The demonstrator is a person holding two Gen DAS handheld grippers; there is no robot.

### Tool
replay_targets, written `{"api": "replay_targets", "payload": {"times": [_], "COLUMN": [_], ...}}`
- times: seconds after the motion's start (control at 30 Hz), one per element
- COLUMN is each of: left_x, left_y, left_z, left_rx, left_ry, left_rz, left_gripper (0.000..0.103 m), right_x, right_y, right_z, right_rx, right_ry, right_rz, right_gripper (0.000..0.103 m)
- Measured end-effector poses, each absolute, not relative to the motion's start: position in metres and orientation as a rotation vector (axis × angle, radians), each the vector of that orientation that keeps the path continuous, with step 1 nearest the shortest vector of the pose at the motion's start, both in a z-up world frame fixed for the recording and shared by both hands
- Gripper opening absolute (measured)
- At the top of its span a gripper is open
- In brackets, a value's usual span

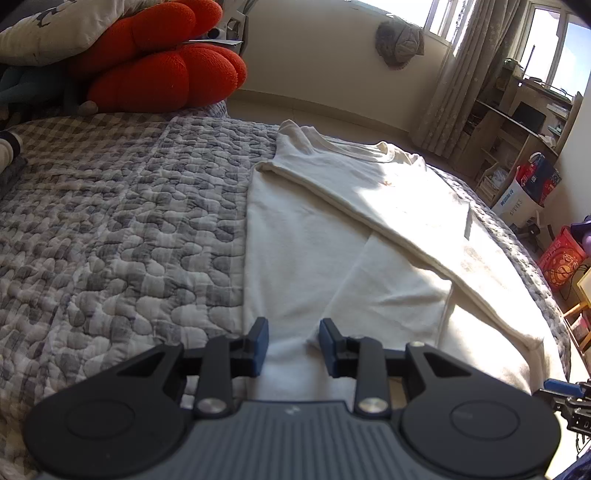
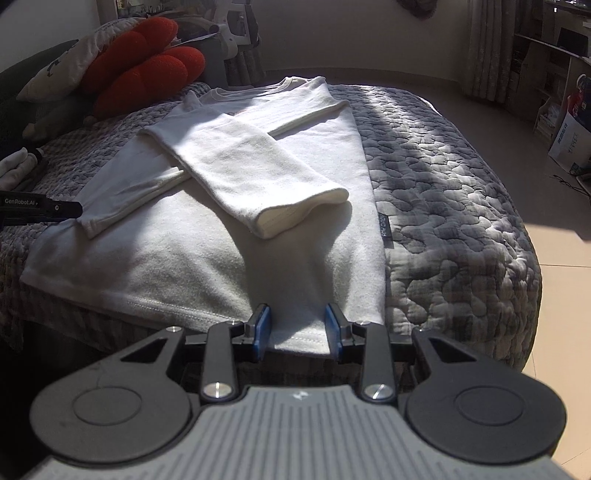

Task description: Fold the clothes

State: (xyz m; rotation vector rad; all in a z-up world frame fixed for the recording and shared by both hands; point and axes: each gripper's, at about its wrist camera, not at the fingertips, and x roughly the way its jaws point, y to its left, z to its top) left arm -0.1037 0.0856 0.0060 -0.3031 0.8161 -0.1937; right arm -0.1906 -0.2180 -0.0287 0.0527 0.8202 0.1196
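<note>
A white long-sleeved shirt (image 2: 207, 236) lies flat on the quilted grey bedspread (image 2: 443, 192), both sleeves folded across its body. My right gripper (image 2: 298, 334) is open at the shirt's bottom hem near its right corner, the hem between its blue pads (image 2: 263, 332). My left gripper (image 1: 293, 345) is open over the shirt (image 1: 332, 266) near its left edge, with cloth lying between its pads. The left gripper's body also shows at the left edge of the right wrist view (image 2: 40, 210), and the right gripper's tip shows in the left wrist view (image 1: 565, 391).
Red cushions (image 1: 162, 62) and a patterned pillow (image 1: 70, 26) sit at the head of the bed. Shelves (image 1: 524, 122), boxes (image 1: 532, 188) and a red bag (image 1: 561, 258) stand on the floor to the right. Curtains (image 1: 450, 92) hang by the window.
</note>
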Motion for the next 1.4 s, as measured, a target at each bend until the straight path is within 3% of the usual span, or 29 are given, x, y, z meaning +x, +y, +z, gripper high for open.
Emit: {"api": "replay_targets", "payload": {"times": [0.3, 0.33, 0.47, 0.57, 0.9, 0.97, 1.07, 1.33, 1.4], "left_x": [-0.102, -0.103, -0.103, -0.098, -0.087, -0.084, -0.065, 0.013, 0.028], "left_y": [0.099, 0.097, 0.096, 0.1, 0.104, 0.106, 0.101, 0.057, 0.052], "left_z": [0.005, 0.005, 0.005, 0.004, 0.003, 0.006, 0.017, 0.031, 0.026], "left_rx": [-0.396, -0.386, -0.383, -0.41, -0.454, -0.464, -0.428, -0.24, -0.236], "left_ry": [0.837, 0.835, 0.837, 0.845, 0.853, 0.84, 0.792, 0.804, 0.808], "left_rz": [-0.216, -0.216, -0.213, -0.219, -0.215, -0.218, -0.244, -0.213, -0.218], "left_gripper": [0.029, 0.029, 0.029, 0.029, 0.029, 0.031, 0.032, 0.031, 0.031], "right_x": [-0.192, -0.191, -0.184, -0.184, -0.2, -0.202, -0.208, -0.196, -0.194], "right_y": [-0.216, -0.215, -0.202, -0.188, -0.2, -0.203, -0.194, -0.172, -0.167], "right_z": [-0.03, -0.03, -0.029, -0.032, -0.038, -0.037, -0.023, -0.011, -0.014], "right_rx": [0.167, 0.175, 0.203, 0.151, 0.167, 0.176, 0.059, -0.13, -0.164], "right_ry": [0.806, 0.808, 0.825, 0.814, 0.71, 0.692, 0.593, 0.468, 0.471], "right_rz": [0.023, 0.011, -0.036, -0.062, 0.049, 0.07, 0.06, 0.07, 0.069], "right_gripper": [0.037, 0.038, 0.06, 0.067, 0.071, 0.071, 0.057, 0.054, 0.042]}}
